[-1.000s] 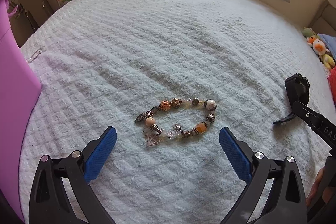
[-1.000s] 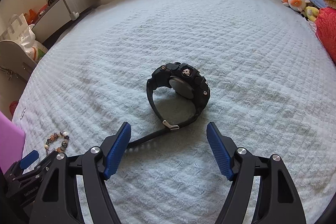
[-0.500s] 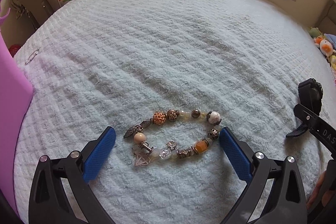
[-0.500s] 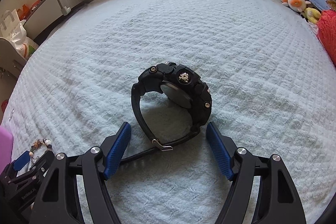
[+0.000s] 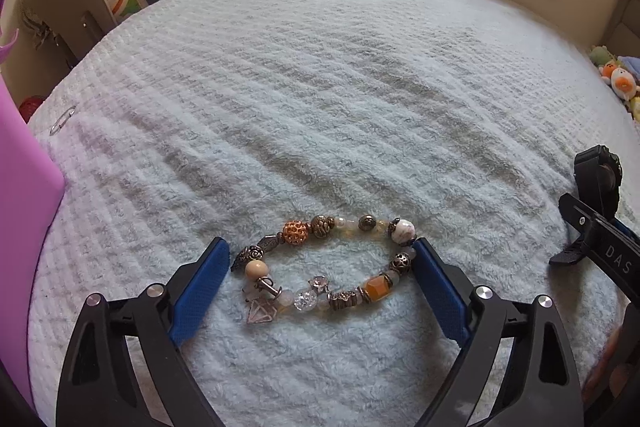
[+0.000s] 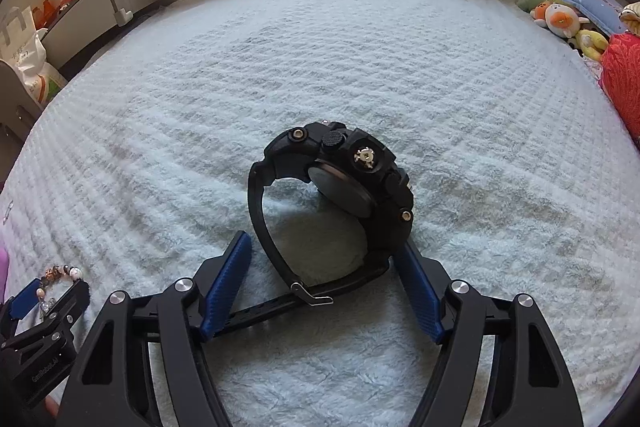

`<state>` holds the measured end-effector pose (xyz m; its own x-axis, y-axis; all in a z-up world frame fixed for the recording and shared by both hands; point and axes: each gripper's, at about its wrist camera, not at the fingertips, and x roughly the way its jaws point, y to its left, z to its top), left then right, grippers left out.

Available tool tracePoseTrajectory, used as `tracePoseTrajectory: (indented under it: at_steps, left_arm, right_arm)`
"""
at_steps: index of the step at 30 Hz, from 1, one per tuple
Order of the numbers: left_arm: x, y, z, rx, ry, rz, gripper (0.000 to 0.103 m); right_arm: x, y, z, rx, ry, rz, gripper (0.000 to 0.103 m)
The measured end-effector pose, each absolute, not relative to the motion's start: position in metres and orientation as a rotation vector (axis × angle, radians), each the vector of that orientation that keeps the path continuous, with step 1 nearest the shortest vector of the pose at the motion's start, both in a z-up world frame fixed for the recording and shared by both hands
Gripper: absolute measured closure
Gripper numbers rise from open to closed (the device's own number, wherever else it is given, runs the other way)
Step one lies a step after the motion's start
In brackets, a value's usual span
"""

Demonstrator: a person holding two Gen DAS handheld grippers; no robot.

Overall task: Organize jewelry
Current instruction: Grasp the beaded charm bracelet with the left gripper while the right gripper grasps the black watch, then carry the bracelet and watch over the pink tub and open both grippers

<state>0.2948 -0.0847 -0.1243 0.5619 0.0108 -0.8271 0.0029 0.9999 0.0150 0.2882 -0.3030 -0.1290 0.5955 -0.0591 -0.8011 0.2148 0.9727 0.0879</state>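
Lying between each wide hand-held gripper (image 5: 322, 255): bracelet (image 5: 326, 267), seemingly untouched.

I see beaded bracelet (image 5: 326, 263) lying flat as closed oval loop on pale fluffy blanket (image 5: 320, 87): orange, cream, clear, bronze beads, diamond-shaped charm at near side. Black chunky watch (image 6: 340, 199) stands on edge on same blanket, strap buckled, loose tail trailing left; dial probably faces away
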Motion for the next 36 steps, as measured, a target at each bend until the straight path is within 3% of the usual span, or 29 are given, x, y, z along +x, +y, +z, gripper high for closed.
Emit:
tracePoseTrajectory:
  at_steps: [1, 3, 7, 9, 11, 36]
  left_arm:
    - [0.294, -0.083, -0.123, 0.006, 0.977, 0.0, 0.018]
    - [0.29, -0.083, -0.121, -0.001, 0.97, -0.008, 0.033]
    - [0.281, -0.085, -0.118, 0.013, 0.952, -0.022, 0.053]
    - [0.279, -0.084, -0.114, 0.003, 0.951, -0.03, 0.077]
    - [0.275, -0.082, -0.113, -0.002, 0.957, -0.043, 0.091]
    - [0.202, -0.047, -0.066, -0.048, 0.944, -0.17, 0.091]
  right_arm:
    - [0.285, -0.303, -0.128, 0.182, 0.917, -0.161, 0.039]
    - [0.281, -0.305, -0.127, 0.191, 0.908, -0.169, 0.045]
    - [0.277, -0.309, -0.125, 0.214, 0.906, -0.163, 0.047]
    - [0.275, -0.31, -0.124, 0.224, 0.907, -0.158, 0.048]
    - [0.272, -0.312, -0.123, 0.24, 0.904, -0.152, 0.049]
    - [0.165, -0.292, -0.09, 0.345, 0.908, -0.063, 0.05]
